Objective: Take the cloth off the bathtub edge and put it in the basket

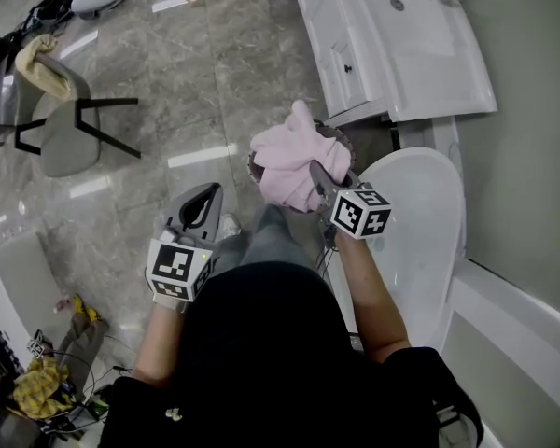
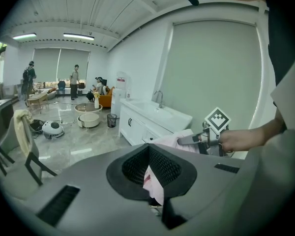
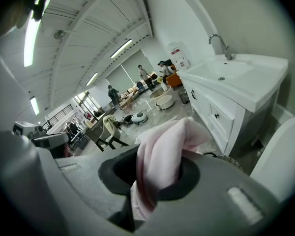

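As the pink cloth [image 1: 294, 157] hangs bunched directly above the basket [image 1: 342, 143], your right gripper [image 1: 317, 177] has its fingers clamped narrowly on a thick fold of it, and the fabric spills up and out between them in the right gripper view. The cloth is clear of the bathtub [image 1: 427, 208], which lies just beside the basket on your right. Its lower folds cover most of the basket's mouth, and the head view cannot show whether they already rest inside, since the fabric hides the opening. Your left gripper [image 1: 208, 194] hovers to the near left of the basket, well apart from the cloth, its fingers together and holding nothing. The pink seen through their hollow in the left gripper view is the cloth beyond them, over at the basket. The step in hand appears to be the delivery: the lift from the tub edge looks done and the drop is not yet made. By this reading, the next move calls for you to bring the right gripper lower over the basket's centre and spread its fingers wide enough for the fold to slip free. Then draw back upward so no corner trails over the rim. The soft fabric may cling to the fingers, so watch that it falls wholly inside the basket.
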The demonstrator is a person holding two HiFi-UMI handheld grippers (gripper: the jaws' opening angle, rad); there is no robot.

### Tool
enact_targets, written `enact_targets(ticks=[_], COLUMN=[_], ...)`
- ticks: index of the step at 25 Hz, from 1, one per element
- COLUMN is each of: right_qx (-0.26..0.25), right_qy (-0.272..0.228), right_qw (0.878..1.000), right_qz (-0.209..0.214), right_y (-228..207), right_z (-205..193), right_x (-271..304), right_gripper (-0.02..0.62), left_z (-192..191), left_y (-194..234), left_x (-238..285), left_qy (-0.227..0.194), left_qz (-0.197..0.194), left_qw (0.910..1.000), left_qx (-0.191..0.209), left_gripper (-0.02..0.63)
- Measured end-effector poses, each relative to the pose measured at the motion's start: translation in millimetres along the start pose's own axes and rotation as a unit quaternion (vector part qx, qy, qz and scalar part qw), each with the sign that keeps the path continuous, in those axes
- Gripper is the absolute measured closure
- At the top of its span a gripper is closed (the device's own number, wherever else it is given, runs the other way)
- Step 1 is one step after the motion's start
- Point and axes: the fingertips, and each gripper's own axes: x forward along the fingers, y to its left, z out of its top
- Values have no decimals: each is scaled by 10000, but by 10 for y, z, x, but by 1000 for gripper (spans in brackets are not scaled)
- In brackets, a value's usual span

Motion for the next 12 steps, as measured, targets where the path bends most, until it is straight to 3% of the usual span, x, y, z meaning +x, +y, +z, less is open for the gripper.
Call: enact_targets(ticks=[12], right_qx=[229], right_qy=[858], right_qw=[9947], right_qz=[-515], right_y=[-989], right_z=[-784], right_x=[595], right_gripper=[520], left_z=[-247], left_y=[-29], left_x=[341], left_qy=[434], left_qz=[75], left_qw=[9990], left_qx=[-113], left_gripper=[600])
